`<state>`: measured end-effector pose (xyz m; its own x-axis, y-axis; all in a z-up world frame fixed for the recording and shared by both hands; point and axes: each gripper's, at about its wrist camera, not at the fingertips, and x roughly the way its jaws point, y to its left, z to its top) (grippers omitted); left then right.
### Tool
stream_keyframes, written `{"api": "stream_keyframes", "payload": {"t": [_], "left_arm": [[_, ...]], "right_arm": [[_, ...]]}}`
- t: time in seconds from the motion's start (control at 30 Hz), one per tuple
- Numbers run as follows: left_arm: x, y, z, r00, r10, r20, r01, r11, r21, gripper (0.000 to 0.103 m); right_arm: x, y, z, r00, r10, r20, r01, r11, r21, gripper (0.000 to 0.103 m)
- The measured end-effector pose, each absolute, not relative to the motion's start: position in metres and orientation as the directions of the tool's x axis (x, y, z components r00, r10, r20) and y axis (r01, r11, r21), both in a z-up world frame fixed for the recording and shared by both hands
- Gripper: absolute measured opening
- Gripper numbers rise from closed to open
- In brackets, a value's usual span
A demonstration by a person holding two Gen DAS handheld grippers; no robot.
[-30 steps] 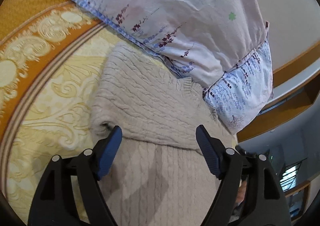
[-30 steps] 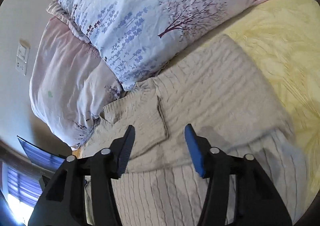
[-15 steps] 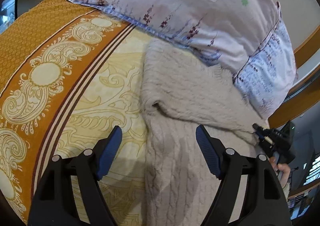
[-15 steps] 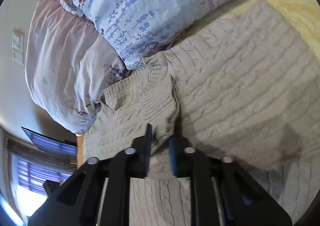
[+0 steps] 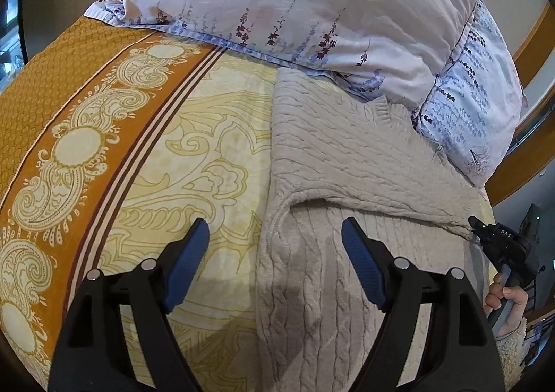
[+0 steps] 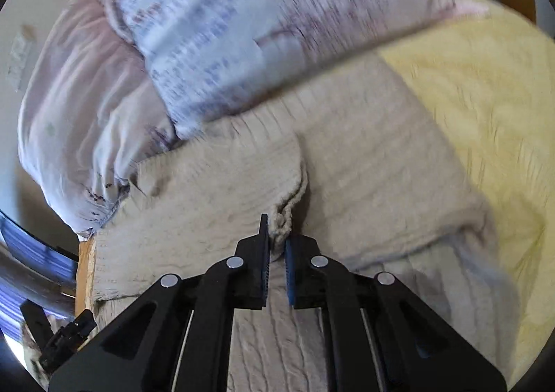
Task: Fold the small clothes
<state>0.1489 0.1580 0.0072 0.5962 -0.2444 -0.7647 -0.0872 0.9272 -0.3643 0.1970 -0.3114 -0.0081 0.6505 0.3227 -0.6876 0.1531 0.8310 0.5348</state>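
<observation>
Right tool (image 6: 276, 250) now clamping sweater (image 6: 215, 205) cuff

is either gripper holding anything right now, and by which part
The right gripper is shut on the sweater, pinching a bunched edge of its folded-over sleeve. The left gripper is open, holding nothing.

The right hand-held gripper (image 6: 276, 255), wide open one second ago, has now closed on the folded edge of the beige knit sweater (image 6: 381, 170) and bunches it. The left hand-held gripper (image 5: 275, 262) has shifted left, over the sweater's left edge.
</observation>
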Motion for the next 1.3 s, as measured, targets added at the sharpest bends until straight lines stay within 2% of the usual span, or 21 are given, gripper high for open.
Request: {"api": "stream_keyframes", "payload": {"t": [0.03,0.07,0.1,0.17,0.2,0.37,0.57,0.73,0.93,1.03,1.17,1.3], "left_arm": [[0.147,0.159,0.007,0.597,-0.251,-0.762,-0.089,0.923,-0.374,0.078],[0.145,0.16,0.007,0.598,-0.261,-0.758,-0.089,0.918,-0.387,0.078],[0.141,0.162,0.007,0.597,-0.283,-0.751,-0.084,0.908,-0.409,0.078],[0.136,0.164,0.006,0.596,-0.311,-0.74,-0.076,0.896,-0.437,0.077],[0.133,0.164,0.006,0.596,-0.319,-0.736,-0.072,0.893,-0.445,0.076],[0.113,0.166,0.008,0.602,-0.391,-0.696,-0.027,0.862,-0.507,0.074],[0.085,0.163,0.002,0.579,-0.465,-0.67,0.018,0.829,-0.559,0.071],[0.061,0.159,-0.003,0.568,-0.514,-0.642,0.033,0.794,-0.607,0.065],[0.029,0.156,-0.01,0.546,-0.61,-0.574,0.072,0.717,-0.693,0.053],[0.01,0.158,-0.015,0.535,-0.67,-0.514,0.108,0.658,-0.745,0.046],[-0.012,0.159,-0.021,0.519,-0.72,-0.461,0.153,0.609,-0.778,0.046],[-0.034,0.16,-0.033,0.5,-0.765,-0.406,0.191,0.555,-0.809,0.045]], "right_arm": [[0.196,-0.313,-0.007,0.647,0.328,-0.688,0.153,0.828,0.539,0.011],[0.194,-0.315,-0.004,0.647,0.333,-0.686,0.151,0.826,0.543,0.018],[0.191,-0.318,-0.002,0.65,0.334,-0.682,0.148,0.825,0.545,0.032],[0.18,-0.325,0.005,0.667,0.343,-0.661,0.128,0.821,0.556,0.048],[0.172,-0.331,0.009,0.678,0.346,-0.648,0.113,0.823,0.557,0.05],[0.135,-0.362,0.014,0.688,0.357,-0.632,0.077,0.83,0.552,0.05],[0.091,-0.406,0.005,0.686,0.304,-0.661,0.131,0.842,0.523,0.05],[0.069,-0.421,-0.014,0.635,0.389,-0.667,0.132,0.797,0.59,0.05],[0.041,-0.413,-0.026,0.583,0.565,-0.584,0.019,0.709,0.705,0.043],[0.021,-0.412,-0.029,0.57,0.643,-0.511,-0.04,0.643,0.765,0.04],[-0.007,-0.414,-0.032,0.553,0.71,-0.437,-0.114,0.584,0.804,0.04],[-0.031,-0.419,-0.037,0.533,0.734,-0.42,-0.156,0.573,0.805,0.04]]}}
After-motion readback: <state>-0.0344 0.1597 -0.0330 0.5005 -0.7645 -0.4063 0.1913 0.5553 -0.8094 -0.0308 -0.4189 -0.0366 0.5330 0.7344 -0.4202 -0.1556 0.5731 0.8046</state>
